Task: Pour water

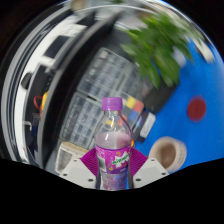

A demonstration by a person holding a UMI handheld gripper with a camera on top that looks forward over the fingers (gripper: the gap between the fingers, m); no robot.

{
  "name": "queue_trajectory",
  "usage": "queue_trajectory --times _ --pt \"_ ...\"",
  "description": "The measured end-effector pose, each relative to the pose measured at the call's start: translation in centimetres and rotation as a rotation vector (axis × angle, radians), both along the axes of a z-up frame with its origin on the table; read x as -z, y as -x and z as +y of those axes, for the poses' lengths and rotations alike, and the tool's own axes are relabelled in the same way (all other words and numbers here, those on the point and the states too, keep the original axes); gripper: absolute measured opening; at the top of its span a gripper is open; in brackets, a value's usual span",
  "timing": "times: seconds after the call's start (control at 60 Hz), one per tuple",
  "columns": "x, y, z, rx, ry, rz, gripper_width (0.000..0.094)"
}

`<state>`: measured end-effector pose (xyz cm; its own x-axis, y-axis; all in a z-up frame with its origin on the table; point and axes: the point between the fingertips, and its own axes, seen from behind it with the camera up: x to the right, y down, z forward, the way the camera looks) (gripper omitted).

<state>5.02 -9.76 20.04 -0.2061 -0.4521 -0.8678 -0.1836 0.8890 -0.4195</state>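
The gripper is clamped on a clear bottle with a purple cap and purple label, upright between both fingers. At two o'clock of it sits a tan cup on a blue table; a green plant lies beyond at one o'clock.

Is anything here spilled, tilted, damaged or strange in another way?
Nothing stands out. The bottle stands upright between the gripper fingers, its purple cap on. No spilled water shows on the blue surface beside it, and the cup there stands upright.
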Motion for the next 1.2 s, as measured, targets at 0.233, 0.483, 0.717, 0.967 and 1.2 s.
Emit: queue_trajectory --times 0.233,0.483,0.717,0.967,1.2 --pt "-5.0 -0.2 -10.6 0.046 0.75 -0.002 0.037" --pt "-1.5 0.5 -19.7 0.083 1.025 0.091 0.0372" --pt "5.1 0.1 -22.8 0.029 1.061 0.15 0.0373" --pt "8.7 -0.5 -22.8 0.001 1.084 0.111 0.0392" --pt "8.3 0.4 -22.5 0.014 1.102 0.076 0.0476"
